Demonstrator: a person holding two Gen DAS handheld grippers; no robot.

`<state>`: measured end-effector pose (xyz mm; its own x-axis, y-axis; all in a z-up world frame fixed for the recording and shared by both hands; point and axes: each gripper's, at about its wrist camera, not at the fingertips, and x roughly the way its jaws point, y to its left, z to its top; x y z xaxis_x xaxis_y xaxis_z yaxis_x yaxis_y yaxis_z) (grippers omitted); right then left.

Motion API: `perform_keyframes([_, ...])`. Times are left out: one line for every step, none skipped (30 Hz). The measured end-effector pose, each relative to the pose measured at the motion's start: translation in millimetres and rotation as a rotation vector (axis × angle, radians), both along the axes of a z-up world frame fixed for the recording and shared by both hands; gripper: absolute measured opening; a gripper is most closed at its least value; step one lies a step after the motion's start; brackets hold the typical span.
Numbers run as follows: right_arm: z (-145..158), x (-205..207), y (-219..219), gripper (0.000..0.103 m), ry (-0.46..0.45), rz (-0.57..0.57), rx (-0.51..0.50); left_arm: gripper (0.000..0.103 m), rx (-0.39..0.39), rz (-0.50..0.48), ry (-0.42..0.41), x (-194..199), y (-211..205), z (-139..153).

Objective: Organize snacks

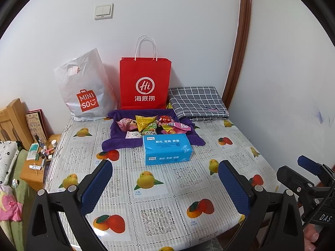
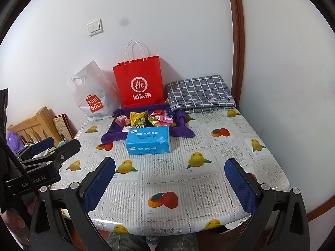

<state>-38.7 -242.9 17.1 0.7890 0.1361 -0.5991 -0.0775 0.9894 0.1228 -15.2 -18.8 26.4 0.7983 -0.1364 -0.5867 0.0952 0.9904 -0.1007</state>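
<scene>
Across the middle of both frames spreads a table under a fruit-print cover, with a red paper bag and a white plastic bag against the wall at upper centre and a folded checked cloth to their right. Just below the red bag, a purple cloth holds the pile of snacks, and a blue tissue pack sits touching its lower edge. At the bottom of each frame, the left gripper and right gripper hover over the table with jaws spread wide, holding nothing.
</scene>
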Motion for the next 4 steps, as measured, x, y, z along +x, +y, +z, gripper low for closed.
perform_keyframes([-0.4, -0.1, 0.7, 0.103, 0.000, -0.001, -0.001, 0.102, -0.001, -0.001, 0.000, 1.1, 1.0, -0.5])
perform_keyframes([-1.1, 0.6, 1.8, 0.103, 0.001, 0.000, -0.004, 0.102, -0.001, -0.002, 0.000, 2.2, 2.2, -2.0])
perform_keyframes([-1.9, 1.4, 2.8, 0.103, 0.002, 0.001, -0.005, 0.102, 0.001, -0.004, -0.003, 3.3, 3.0, -3.3])
perform_keyframes([-2.5, 2.1, 3.2, 0.103, 0.003, 0.002, -0.006, 0.102, 0.002, -0.007, -0.004, 4.1, 3.8, -4.4])
